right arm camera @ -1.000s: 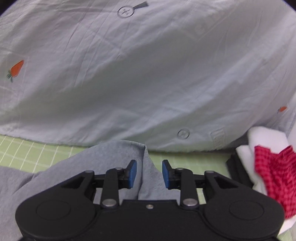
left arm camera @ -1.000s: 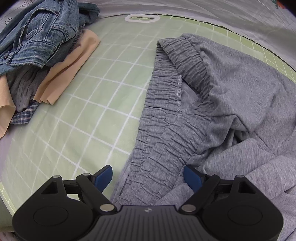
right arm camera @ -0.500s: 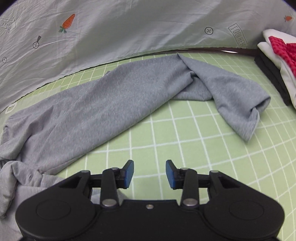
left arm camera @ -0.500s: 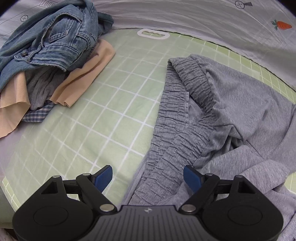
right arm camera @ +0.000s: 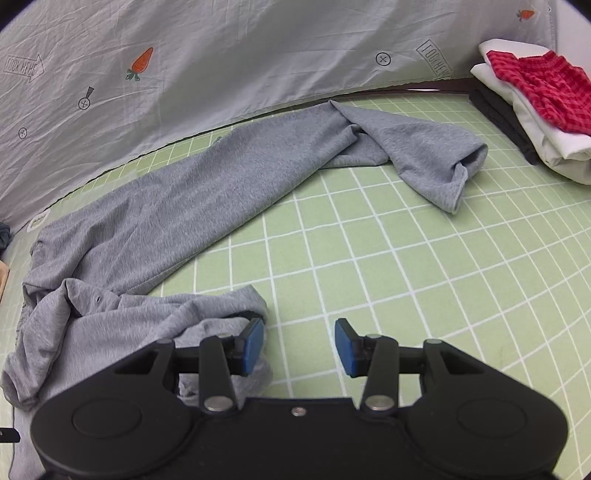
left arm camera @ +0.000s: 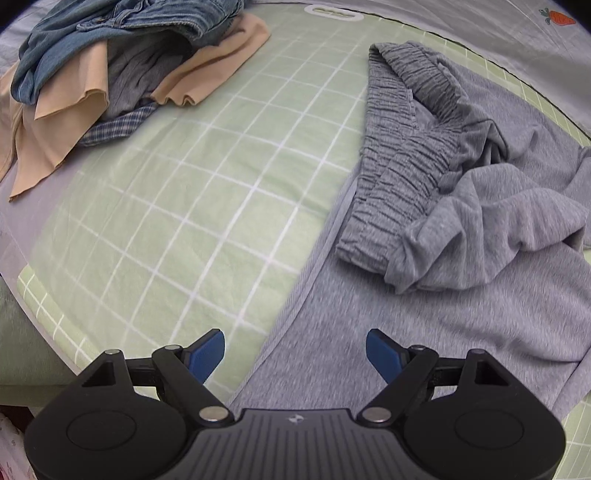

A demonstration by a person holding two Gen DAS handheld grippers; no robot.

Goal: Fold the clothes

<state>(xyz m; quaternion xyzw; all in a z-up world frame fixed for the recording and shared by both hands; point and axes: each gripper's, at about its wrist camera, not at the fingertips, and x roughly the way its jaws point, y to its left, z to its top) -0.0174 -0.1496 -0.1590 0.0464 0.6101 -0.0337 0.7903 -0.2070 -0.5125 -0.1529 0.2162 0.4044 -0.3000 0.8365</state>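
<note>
The left gripper (left arm camera: pixel 294 350) hangs with its blue pads spread wide and nothing between them; below the gap lies the flat near part of the grey sweatpants (left arm camera: pixel 424 229) and their left edge on the green grid mat (left arm camera: pixel 192 206). Beyond the gripper, the gathered elastic waistband (left arm camera: pixel 402 122) is bunched and folded over itself, running from the far edge of the mat toward the near side, with loose cloth rumpled to its right. At the far left of the mat sits an unsorted heap: a denim garment (left arm camera: pixel 110 33) on top, tan cloth (left arm camera: pixel 207 70) spilling out beneath it, and a corner of blue plaid fabric (left arm camera: pixel 118 125) at the near edge of the heap.

The right gripper (right arm camera: pixel 299 345) has its jaws opening, with only bare mat between the pads. Its left pad is just beside a crumpled near trouser leg end (right arm camera: pixel 229 306) and holds none of it. The other leg (right arm camera: pixel 258 173) stretches away to the far right, where it doubles back and its cuff (right arm camera: pixel 465 170) rests on the mat. At the far right corner stands a folded stack (right arm camera: pixel 528 107) topped by a red checked garment. A pale grey printed sheet (right arm camera: pixel 258 48) with carrot motifs rises behind the mat.
</note>
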